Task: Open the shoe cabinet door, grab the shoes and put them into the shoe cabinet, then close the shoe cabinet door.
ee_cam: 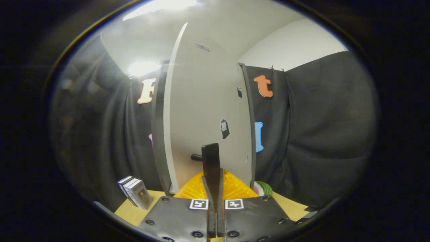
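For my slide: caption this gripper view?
Gripper shut, fingers pressed together, reaching toward the white shoe cabinet door by its dark knob.

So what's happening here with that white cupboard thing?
A person's handheld gripper is at the shoe cabinet door. Its fingers are closed together, right beside the door's small dark knob. The white door stands just beyond them; whether it is open or shut is hard to tell. Something orange and ribbed lies just below, on the tabletop.

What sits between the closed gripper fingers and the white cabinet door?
Gripper view: gripper fingers pressed together; nothing lies between them and the white cabinet door, whose dark knob sits just beside the tips.
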The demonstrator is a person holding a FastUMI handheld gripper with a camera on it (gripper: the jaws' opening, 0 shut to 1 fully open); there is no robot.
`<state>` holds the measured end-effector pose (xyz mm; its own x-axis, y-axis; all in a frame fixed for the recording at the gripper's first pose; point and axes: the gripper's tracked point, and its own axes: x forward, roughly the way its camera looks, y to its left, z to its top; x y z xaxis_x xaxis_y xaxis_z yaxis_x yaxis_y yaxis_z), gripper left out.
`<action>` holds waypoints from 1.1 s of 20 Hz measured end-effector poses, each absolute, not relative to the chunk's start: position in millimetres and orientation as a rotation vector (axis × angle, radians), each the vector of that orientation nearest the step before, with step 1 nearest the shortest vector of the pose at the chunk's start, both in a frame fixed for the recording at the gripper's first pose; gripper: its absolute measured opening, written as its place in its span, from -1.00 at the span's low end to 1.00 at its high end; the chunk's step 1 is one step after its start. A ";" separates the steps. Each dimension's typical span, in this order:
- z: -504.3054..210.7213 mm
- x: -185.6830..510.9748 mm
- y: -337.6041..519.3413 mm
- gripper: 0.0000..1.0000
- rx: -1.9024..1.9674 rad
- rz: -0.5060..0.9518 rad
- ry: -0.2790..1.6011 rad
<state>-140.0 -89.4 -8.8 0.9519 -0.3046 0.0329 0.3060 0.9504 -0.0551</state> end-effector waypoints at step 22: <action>21.2 -257.2 -260.5 -0.96 -0.005 -0.448 -0.070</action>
